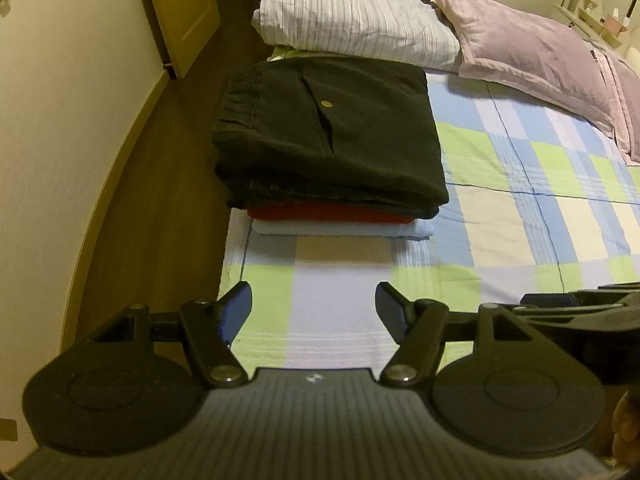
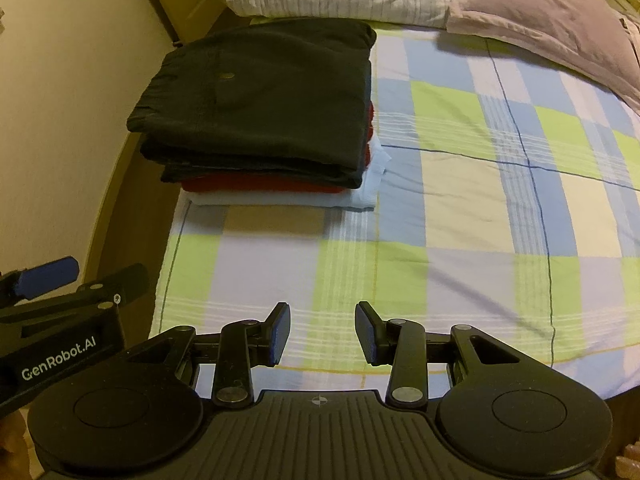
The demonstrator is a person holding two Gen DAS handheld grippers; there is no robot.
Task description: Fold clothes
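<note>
A stack of folded clothes sits near the left edge of the bed: dark trousers (image 1: 328, 132) (image 2: 260, 100) with a brass button on top, a red garment (image 1: 328, 216) (image 2: 260, 186) under them, and a pale blue one (image 1: 340, 230) (image 2: 360, 194) at the bottom. My left gripper (image 1: 314, 308) hovers open over bare bedsheet in front of the stack, nothing between its fingers. My right gripper (image 2: 322, 330) is also open and empty, over the sheet to the right of the left one. The left gripper (image 2: 76, 280) shows at the left edge of the right wrist view.
The checked green, blue and white bedsheet (image 2: 460, 220) stretches to the right. A striped white pillow (image 1: 352, 16) and a mauve pillow (image 1: 532, 48) lie at the head. Wooden floor (image 1: 160, 184), a wall and a door (image 1: 180, 8) run along the bed's left side.
</note>
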